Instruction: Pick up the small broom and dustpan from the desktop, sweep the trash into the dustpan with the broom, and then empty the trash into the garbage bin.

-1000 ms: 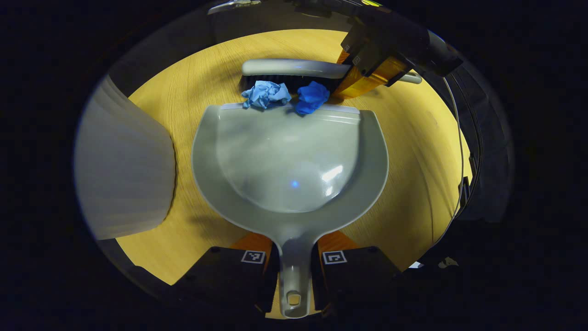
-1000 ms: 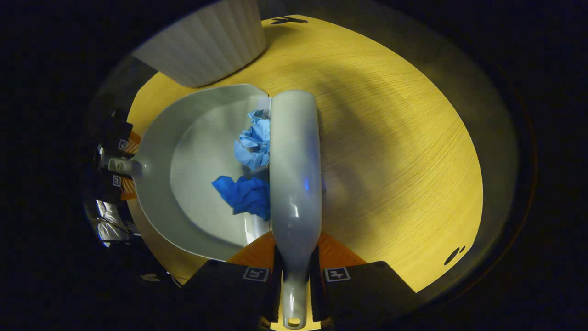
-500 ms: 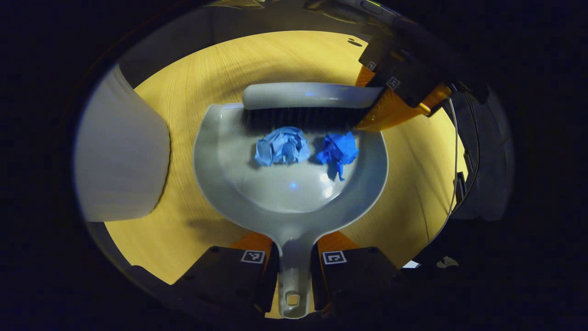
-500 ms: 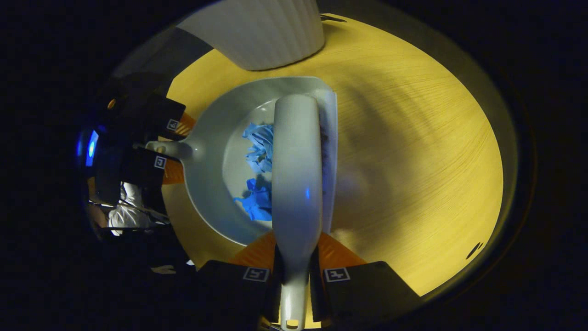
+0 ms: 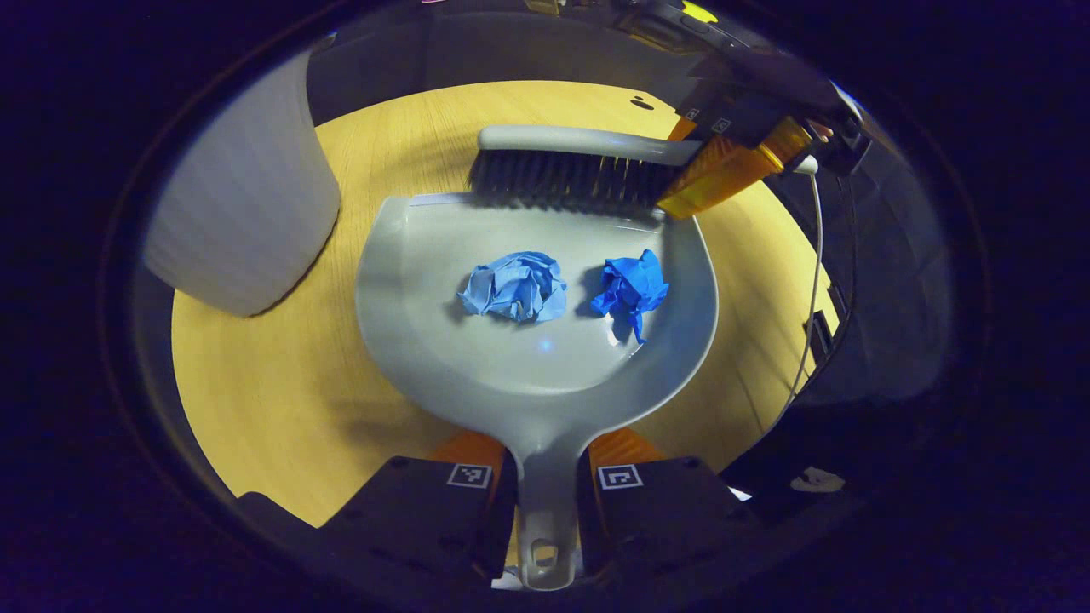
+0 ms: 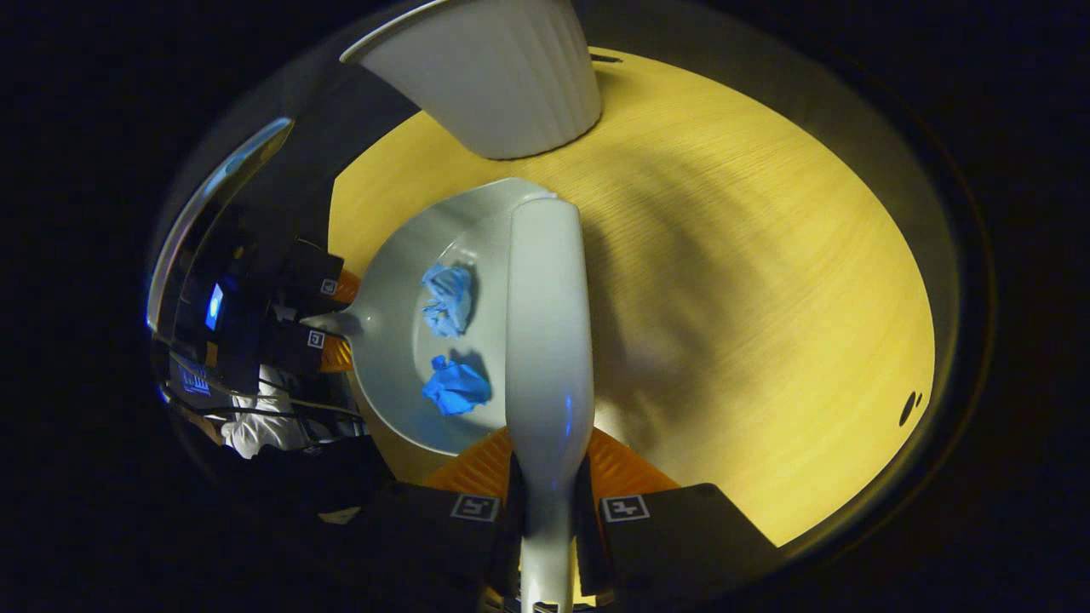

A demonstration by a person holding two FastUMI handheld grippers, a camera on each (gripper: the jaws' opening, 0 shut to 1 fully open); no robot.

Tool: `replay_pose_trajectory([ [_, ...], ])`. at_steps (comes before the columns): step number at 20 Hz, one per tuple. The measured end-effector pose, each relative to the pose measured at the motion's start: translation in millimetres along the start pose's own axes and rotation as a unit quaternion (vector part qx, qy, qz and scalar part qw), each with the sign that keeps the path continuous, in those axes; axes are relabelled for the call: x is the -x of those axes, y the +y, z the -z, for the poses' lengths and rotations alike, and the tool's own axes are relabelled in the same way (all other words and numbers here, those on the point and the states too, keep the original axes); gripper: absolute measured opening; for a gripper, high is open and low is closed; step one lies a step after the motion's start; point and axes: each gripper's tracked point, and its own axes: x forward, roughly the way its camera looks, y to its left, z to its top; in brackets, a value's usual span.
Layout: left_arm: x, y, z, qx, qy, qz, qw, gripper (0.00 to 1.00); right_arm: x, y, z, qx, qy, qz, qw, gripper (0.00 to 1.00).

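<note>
I am gripping the dustpan [image 5: 536, 358] by its handle in my left gripper [image 5: 545, 511], both fingers pressing the stem, the pan lying flat on the table [image 5: 272, 409]. My right gripper [image 6: 549, 519] is clamping the broom [image 6: 549, 340] handle the same way, the bristles hanging at the pan's front lip. Two paper wads are sitting inside the pan, side by side: the pale wad [image 5: 513, 287] and the dark wad [image 5: 630, 285]. The bin [image 5: 247, 204] is standing near the table's edge, just beside the pan.
</note>
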Motion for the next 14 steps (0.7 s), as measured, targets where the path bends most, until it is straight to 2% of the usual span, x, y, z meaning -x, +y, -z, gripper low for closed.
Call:
replay_pose_trajectory([
  [3, -1.4, 0.4, 2.2, 0.008, -0.01, -0.002, 1.0, 0.29, 13.4, -35.7, 0.1, -0.028, -0.018, 0.012, 0.999, 0.29],
  [4, -2.0, 0.6, 0.7, 0.007, -0.015, -0.006, 1.0, 0.28, 16.9, -51.2, 0.8, -0.035, -0.025, 0.018, 0.999, 0.25],
  [5, -2.5, -0.8, 1.3, 0.008, -0.023, -0.013, 1.0, 0.29, 19.4, -67.6, 5.2, -0.044, -0.031, 0.021, 0.998, 0.29],
  [9, 4.8, -1.7, 2.7, 0.018, -0.054, -0.03, 0.998, 0.3, 20.6, -135.8, 25.3, -0.07, -0.063, 0.032, 0.995, 0.29],
  [10, 8.3, 1.8, -0.5, 0.016, -0.057, -0.043, 0.997, 0.29, 22.5, -153.9, 31.4, -0.073, -0.068, 0.035, 0.994, 0.29],
  [11, 7.5, 3.7, -8.7, 0.015, -0.06, -0.058, 0.996, 0.27, 25.4, -158.4, 45.2, -0.073, -0.07, 0.038, 0.994, 0.29],
  [12, 8.3, 5.0, -17.4, 0.025, -0.063, -0.067, 0.995, 0.3, 25.7, -163.1, 52.8, -0.073, -0.074, 0.041, 0.994, 0.29],
  [14, 28.4, 3.7, -36.9, 0.057, -0.078, -0.063, 0.993, 0.29, 29.6, -152.7, 59.7, -0.08, -0.08, 0.038, 0.993, 0.33],
])
